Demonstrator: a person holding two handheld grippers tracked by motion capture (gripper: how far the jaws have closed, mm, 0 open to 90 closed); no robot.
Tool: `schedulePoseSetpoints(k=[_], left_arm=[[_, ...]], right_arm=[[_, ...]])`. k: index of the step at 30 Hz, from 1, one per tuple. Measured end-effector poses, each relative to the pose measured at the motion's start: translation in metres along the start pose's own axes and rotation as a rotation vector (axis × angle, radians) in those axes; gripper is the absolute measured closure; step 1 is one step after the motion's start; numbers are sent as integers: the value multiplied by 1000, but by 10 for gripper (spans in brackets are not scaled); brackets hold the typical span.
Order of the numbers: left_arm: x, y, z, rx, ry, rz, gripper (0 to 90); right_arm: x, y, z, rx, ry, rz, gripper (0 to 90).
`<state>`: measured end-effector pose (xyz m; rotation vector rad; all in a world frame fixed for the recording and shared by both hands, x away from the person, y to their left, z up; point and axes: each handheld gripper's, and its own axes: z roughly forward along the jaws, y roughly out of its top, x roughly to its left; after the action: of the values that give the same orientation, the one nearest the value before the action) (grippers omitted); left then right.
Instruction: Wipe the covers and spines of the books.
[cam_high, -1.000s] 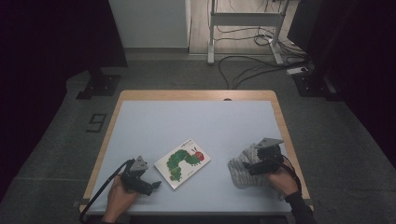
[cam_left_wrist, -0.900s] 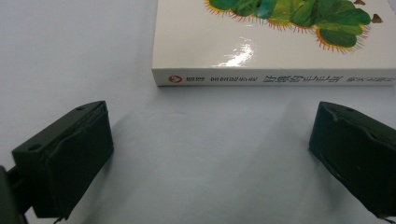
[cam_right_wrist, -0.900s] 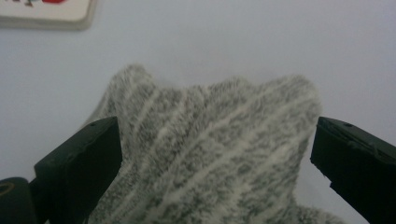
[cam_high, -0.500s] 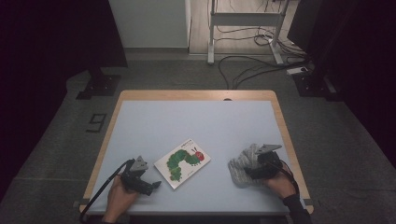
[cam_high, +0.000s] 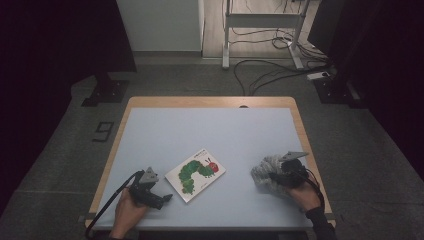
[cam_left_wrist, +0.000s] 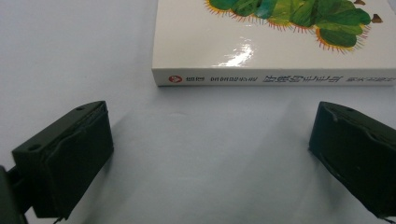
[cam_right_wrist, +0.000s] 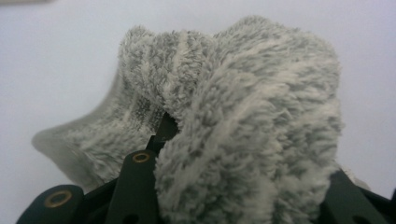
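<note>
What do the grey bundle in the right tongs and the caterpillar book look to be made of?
Grey bundle: seemingly soft plush or fleece fabric, matte; its long fuzzy pile bunches into folds where the right tongs pinch it. Caterpillar book: likely paper or card with a glossy coated cover; a bright glare spot sits on its white face above the printed spine.
</note>
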<state>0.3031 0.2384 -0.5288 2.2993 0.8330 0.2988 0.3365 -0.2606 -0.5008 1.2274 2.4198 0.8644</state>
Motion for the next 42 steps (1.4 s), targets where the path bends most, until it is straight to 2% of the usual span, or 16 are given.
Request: schedulePoseSetpoints(k=[11,22,30,42], left_arm=[[0,0,0,0,0,0,0],[0,0,0,3,-1,3,0],[0,0,0,3,0,2,0],[4,-6,-8,13,23,-18,0]], right_arm=[[-2,18,-24,-59,14,-18,567],[1,44,-41,-97,2,-55,562],[11,56,-38,-110,25,-86,562],[33,78,-15,-120,77,-142,562]])
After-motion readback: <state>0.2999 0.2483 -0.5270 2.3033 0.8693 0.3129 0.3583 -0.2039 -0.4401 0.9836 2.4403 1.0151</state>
